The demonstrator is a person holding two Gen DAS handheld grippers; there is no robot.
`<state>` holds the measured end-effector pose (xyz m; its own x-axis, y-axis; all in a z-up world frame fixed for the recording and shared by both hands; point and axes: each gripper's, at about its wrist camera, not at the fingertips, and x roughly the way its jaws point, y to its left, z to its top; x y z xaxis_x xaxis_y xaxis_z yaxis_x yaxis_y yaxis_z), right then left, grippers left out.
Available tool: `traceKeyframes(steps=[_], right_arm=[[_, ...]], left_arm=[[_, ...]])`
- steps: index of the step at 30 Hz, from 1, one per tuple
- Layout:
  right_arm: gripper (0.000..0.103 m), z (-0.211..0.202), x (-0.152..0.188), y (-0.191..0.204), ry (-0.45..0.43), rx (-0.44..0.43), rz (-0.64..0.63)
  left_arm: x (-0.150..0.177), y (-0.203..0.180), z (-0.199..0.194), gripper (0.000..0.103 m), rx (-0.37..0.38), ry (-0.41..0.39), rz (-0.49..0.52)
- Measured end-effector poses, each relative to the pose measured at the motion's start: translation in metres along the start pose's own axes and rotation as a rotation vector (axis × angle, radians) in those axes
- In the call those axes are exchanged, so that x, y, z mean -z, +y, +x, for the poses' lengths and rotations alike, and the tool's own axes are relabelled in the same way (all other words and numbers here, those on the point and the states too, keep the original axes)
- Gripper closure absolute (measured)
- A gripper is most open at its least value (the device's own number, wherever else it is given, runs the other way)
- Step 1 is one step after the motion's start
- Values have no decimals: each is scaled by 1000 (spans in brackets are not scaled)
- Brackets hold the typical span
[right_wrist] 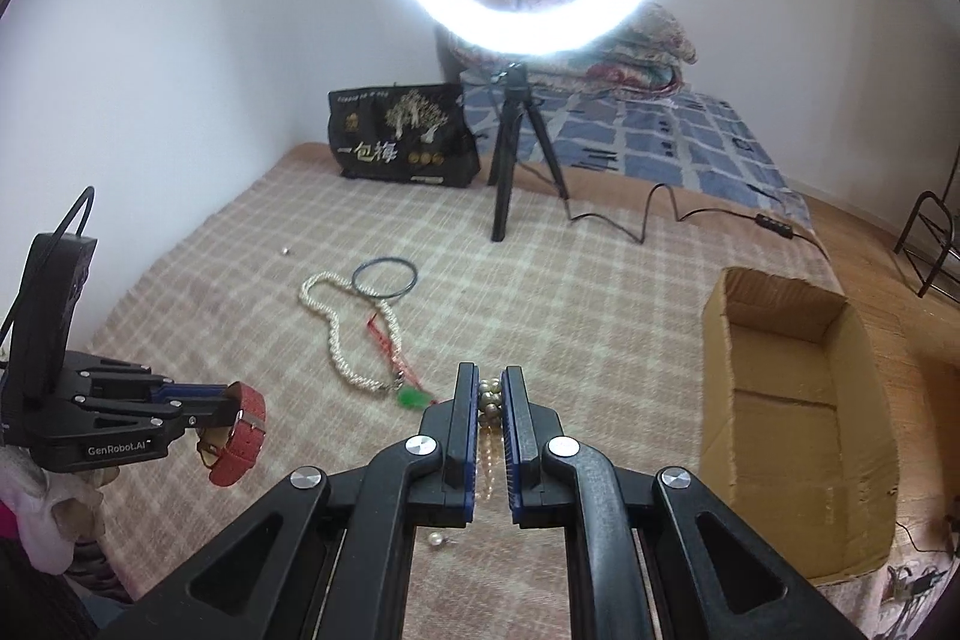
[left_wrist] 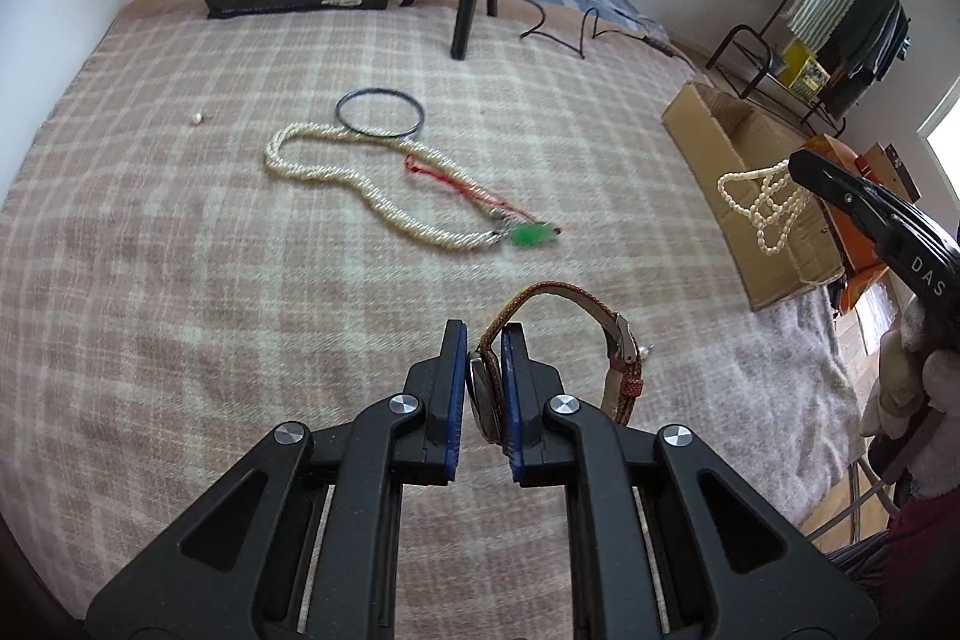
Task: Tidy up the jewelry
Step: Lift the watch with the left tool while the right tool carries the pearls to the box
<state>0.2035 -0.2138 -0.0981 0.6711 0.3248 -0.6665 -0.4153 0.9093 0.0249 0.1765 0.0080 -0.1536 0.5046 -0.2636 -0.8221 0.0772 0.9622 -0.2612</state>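
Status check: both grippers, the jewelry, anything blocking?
Left gripper shut on watch. Right gripper shut on pearl strand. Cardboard box open, path unobstructed.

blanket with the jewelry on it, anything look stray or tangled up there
Two loose beads lie apart from everything: one far left on the plaid blanket, a small pearl, another near the right gripper, a pearl. The red cord with green pendant lies across the pearl necklace, looking tangled.

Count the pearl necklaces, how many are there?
2. One pearl necklace lies on the blanket beside the dark ring; the other pearl strand dangles from the right gripper.
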Motion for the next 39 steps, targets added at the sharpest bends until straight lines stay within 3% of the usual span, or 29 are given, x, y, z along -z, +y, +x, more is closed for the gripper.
traceKeyframes(steps=[21, 39], right_arm=[[98, -53, -1, -105, -85, 173, 140], [98, -32, -16, -181, -63, 224, 120]], left_arm=[[-44, -120, -1, 93, 154, -98, 104], [-64, -218, 58, 93, 201, -60, 177]])
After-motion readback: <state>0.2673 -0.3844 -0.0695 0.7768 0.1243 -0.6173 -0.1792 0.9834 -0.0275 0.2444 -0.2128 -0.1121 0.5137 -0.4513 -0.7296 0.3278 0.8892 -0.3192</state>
